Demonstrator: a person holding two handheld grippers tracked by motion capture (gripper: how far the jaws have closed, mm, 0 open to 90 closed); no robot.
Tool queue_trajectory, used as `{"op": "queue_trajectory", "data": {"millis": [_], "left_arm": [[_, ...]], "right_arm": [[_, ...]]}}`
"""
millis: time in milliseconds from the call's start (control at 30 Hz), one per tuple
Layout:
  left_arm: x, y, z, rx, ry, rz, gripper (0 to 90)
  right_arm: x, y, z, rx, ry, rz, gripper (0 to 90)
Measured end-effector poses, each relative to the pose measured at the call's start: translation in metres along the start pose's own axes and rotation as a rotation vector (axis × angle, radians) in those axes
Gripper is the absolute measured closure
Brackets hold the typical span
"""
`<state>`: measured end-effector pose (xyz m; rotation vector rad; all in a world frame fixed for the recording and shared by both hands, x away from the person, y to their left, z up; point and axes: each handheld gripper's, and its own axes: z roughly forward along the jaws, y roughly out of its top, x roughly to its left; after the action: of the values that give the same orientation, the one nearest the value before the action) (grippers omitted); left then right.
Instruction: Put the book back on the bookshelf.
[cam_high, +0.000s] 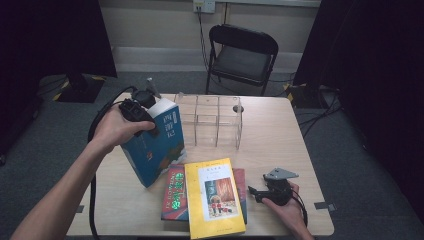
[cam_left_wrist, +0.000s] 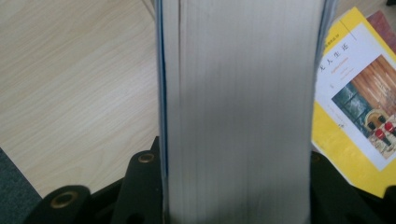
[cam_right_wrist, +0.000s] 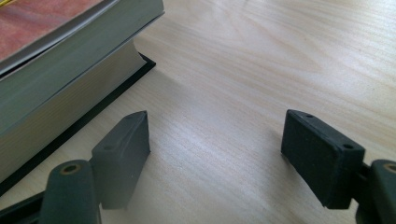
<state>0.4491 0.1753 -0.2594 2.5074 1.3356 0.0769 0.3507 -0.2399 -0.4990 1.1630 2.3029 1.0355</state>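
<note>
Book (cam_high: 156, 145) in blue cover stands tilted on one corner on the tabletop (cam_high: 280, 135), clamped across its pages by the left hand-held gripper (cam_high: 142, 117), not yet in the clear rack (cam_high: 216, 120) behind. Two books (cam_high: 215, 197) lie flat; the right hand-held gripper (cam_right_wrist: 215, 154) rests open beside them.

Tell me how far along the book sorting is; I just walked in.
Done: nothing stands in the clear rack yet. In hand: the left tool grips the blue book, tilted above the table. Left: the yellow book and red books lie stacked; the right tool rests open beside them.
</note>
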Motion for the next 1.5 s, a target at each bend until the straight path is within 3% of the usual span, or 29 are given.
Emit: {"op": "queue_trajectory", "data": {"millis": [167,300,567,733,833,1033,1167,1233,1500], "left_arm": [[-0.006,0.007,0.002,0.002,-0.01,0.017,61.5],[-0.009,0.007,0.007,0.009,0.009,0.018,61.4],[-0.002,0.015,0.01,-0.013,-0.016,-0.052,61.4],[0.001,0.022,0.01,-0.013,-0.02,-0.062,61.4],[0.0,0.027,0.01,-0.02,-0.012,-0.092,61.4],[-0.003,0.039,0.01,-0.018,0.009,-0.104,61.4],[-0.004,0.047,0.011,-0.019,0.025,-0.146,61.4],[-0.003,0.05,0.01,-0.013,0.037,-0.133,61.4],[-0.001,0.058,0.014,-0.016,0.063,-0.192,61.4]], "right_arm": [[0.0,0.0,0.0,0.001,0.001,-0.002,23.1],[0.0,0.0,0.0,0.0,0.001,0.0,23.1],[0.0,0.0,0.0,0.0,0.002,0.0,23.0],[0.0,0.0,0.001,0.0,0.003,0.001,23.0],[-0.001,0.001,0.001,-0.001,0.006,0.003,23.0],[-0.001,0.001,0.001,-0.002,0.008,0.004,22.8],[-0.001,0.001,0.001,-0.002,0.009,0.004,22.5],[-0.001,0.001,0.001,-0.002,0.01,0.005,22.4],[-0.001,0.001,0.001,-0.003,0.012,0.006,22.3]]}}
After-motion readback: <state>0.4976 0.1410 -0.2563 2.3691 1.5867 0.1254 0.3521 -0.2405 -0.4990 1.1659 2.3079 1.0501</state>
